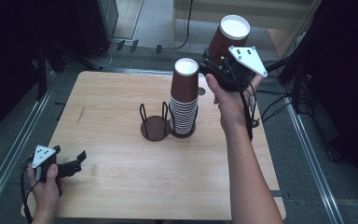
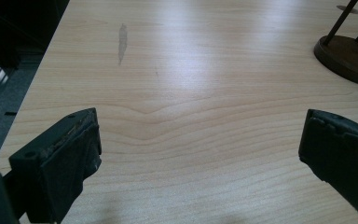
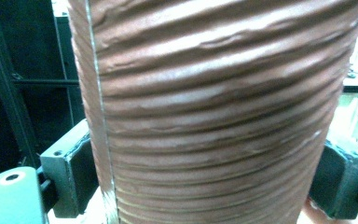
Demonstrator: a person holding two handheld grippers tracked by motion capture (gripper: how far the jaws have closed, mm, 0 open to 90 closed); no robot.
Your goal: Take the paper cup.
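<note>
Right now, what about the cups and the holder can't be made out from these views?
- Held cup: rim and base cut off by the right gripper view's edges.
- Stack of cups: count too small to tell, high view.
- Holder: right half hidden under the stack; cut off by the edge in the left gripper view.

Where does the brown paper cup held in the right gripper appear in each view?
High view: the held cup is at top centre-right, upside down, above the right gripper and apart from the cup stack.
Left gripper view: it looks over the table toward the dark holder base.
Right gripper view: the cup's ribbed wall sits between the jaws.
Shared landmark: the holder base, seen in the high and left gripper views.
</note>
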